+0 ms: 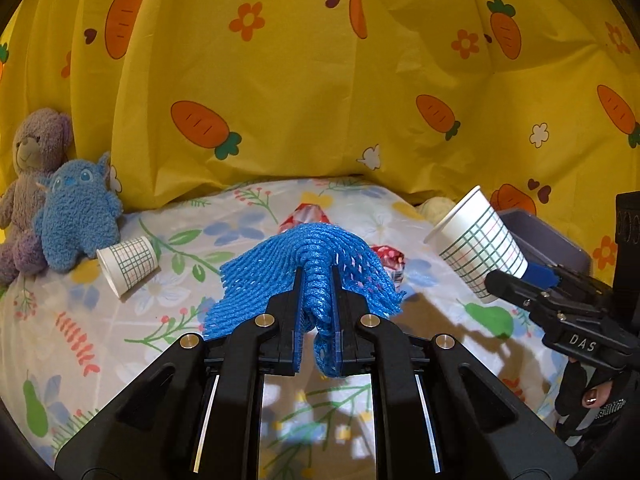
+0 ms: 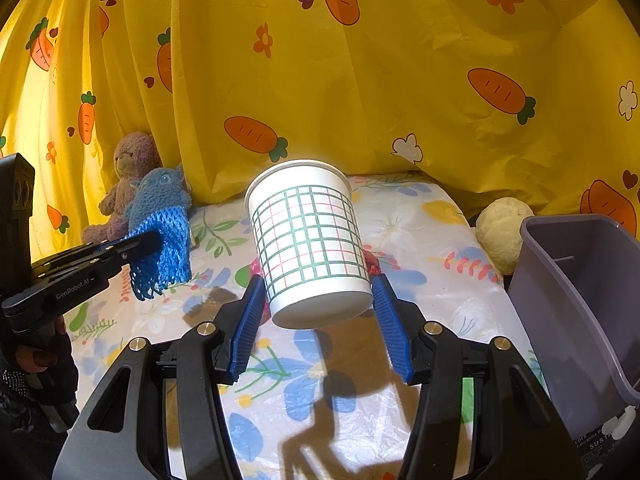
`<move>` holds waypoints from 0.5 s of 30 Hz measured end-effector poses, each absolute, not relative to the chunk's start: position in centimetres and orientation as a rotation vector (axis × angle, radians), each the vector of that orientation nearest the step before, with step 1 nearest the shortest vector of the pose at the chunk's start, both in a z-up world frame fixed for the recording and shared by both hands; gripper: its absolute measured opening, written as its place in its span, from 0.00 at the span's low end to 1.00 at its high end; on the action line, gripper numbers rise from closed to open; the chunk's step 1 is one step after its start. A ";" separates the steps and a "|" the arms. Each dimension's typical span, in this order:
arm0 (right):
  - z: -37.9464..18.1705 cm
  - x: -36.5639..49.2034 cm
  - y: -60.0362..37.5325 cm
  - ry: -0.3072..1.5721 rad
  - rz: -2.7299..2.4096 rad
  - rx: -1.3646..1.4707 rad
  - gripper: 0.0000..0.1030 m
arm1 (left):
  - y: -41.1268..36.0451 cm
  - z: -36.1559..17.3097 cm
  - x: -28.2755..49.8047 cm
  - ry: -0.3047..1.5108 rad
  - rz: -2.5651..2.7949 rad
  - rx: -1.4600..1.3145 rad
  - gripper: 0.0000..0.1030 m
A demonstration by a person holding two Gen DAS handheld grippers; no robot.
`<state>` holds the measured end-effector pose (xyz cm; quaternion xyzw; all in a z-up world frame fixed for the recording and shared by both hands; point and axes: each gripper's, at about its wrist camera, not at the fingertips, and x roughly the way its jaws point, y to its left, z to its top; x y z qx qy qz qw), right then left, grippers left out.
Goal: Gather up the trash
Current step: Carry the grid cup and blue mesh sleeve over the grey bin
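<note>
Between the narrowed jaws of the left gripper (image 1: pixel 316 280) a blue foam net (image 1: pixel 304 264) is pinched and held clear of the floral sheet (image 1: pixel 120 344); its folded middle is clamped and its frayed ends hang down on both sides. A checked paper cup (image 2: pixel 310 240) is clasped at its base by the blue pads of the right gripper (image 2: pixel 318 300), the jaws set about half wide. The cup's long axis is tilted, the rim raised and pointed away toward the yellow carrot curtain (image 2: pixel 400 80). A second paper cup (image 1: pixel 128 266) is seen lying on its side on the sheet, mouth turned toward the camera's near left, just beside a blue plush toy (image 1: pixel 78 220) and a brown teddy bear (image 1: pixel 32 168). Red shiny wrappers (image 1: pixel 386 254) are partly hidden behind the net. A grey bin (image 2: pixel 580 300) stands at the sheet's right edge, close beside the right gripper, with a yellow plush (image 2: pixel 502 232) behind it. Open sheet lies between the two grippers.
</note>
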<state>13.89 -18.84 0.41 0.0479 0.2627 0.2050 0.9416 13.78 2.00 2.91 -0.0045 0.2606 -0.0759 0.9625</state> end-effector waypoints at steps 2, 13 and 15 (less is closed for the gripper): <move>0.6 13.6 -19.1 0.528 0.411 0.096 0.53 | 0.9 3.4 13.8 0.514 -0.166 0.002 0.10; 1.2 12.5 -23.2 0.498 0.313 0.113 0.53 | -6.6 4.2 15.1 0.495 -0.288 0.082 0.10; 1.4 12.2 -24.6 0.484 0.276 0.119 0.53 | -8.5 4.3 15.6 0.495 -0.321 0.097 0.10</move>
